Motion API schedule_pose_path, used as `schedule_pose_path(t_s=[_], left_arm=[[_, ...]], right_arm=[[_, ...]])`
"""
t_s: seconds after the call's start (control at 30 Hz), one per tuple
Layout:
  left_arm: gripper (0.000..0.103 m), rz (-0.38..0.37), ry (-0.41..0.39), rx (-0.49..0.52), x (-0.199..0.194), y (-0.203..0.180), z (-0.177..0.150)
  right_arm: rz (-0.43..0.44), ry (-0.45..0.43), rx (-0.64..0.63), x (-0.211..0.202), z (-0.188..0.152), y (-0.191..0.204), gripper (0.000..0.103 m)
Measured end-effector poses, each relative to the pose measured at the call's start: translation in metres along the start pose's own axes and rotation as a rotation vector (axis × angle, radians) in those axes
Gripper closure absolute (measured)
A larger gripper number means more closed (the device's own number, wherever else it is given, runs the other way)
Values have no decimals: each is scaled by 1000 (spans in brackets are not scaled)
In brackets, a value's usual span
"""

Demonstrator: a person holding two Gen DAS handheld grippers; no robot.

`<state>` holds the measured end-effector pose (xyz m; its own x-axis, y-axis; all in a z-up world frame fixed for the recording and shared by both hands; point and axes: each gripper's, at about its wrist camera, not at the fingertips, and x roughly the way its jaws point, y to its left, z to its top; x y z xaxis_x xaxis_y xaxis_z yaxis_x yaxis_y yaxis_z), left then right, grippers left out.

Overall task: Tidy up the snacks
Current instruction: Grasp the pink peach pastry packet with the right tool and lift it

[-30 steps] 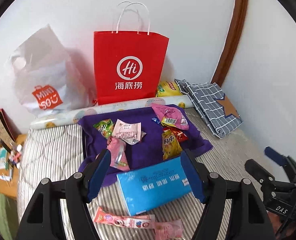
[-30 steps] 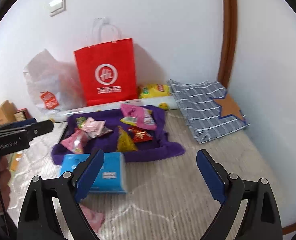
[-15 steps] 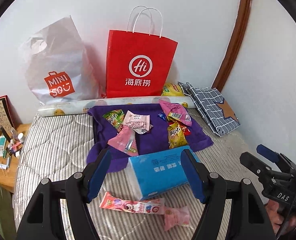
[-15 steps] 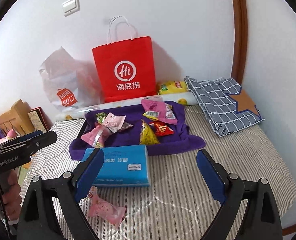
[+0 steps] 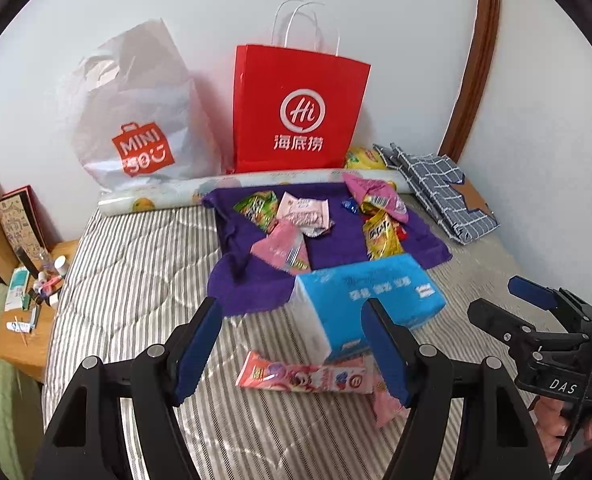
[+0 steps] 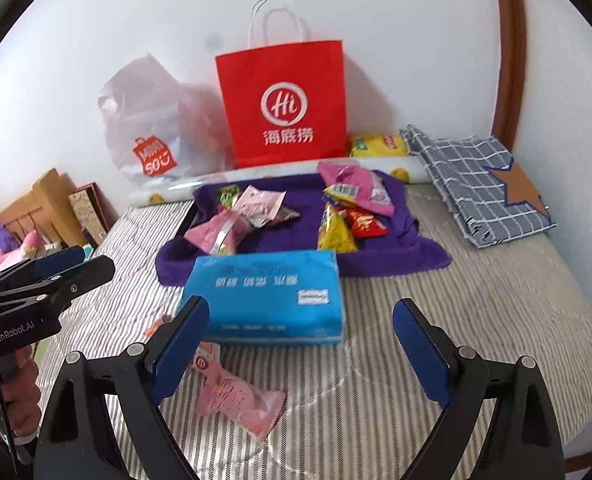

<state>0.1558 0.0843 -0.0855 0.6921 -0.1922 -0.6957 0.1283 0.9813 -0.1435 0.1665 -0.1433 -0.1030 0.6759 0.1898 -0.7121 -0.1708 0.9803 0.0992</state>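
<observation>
Striped mattress point(image 5: 135, 264): one tissue pack point(image 6: 267, 296), two bags point(image 5: 296, 112).

A red paper carrier bag with white handles point(image 5: 298, 108) stands upright against the white wall, beside a crumpled white plastic shopping bag point(image 5: 135, 112). A folded blue checked cloth with a brown star point(image 6: 484, 188) lies on the striped mattress point(image 5: 135, 264). A small wooden bedside table point(image 5: 27, 328) holds small clutter.

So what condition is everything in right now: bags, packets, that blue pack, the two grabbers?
Red paper bag: upright against the wall.
White plastic bag: standing, crumpled.
Blue tissue pack: lying flat, looks sealed.
Long pink snack packet: flat on the mattress, outside the purple towel.
Left gripper: open, empty.
Right gripper: open, empty.
</observation>
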Motion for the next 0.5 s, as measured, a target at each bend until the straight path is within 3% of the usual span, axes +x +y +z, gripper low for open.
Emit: schedule_pose_path(t_s=[0.33,0.5], left_arm=[[33,33,59,-23,13,17,-16],[33,54,88,-53,21,31,-22]], right_arm=[[33,57,-10,20,-17,9,10],[106,94,-60,26,-28,20,18]])
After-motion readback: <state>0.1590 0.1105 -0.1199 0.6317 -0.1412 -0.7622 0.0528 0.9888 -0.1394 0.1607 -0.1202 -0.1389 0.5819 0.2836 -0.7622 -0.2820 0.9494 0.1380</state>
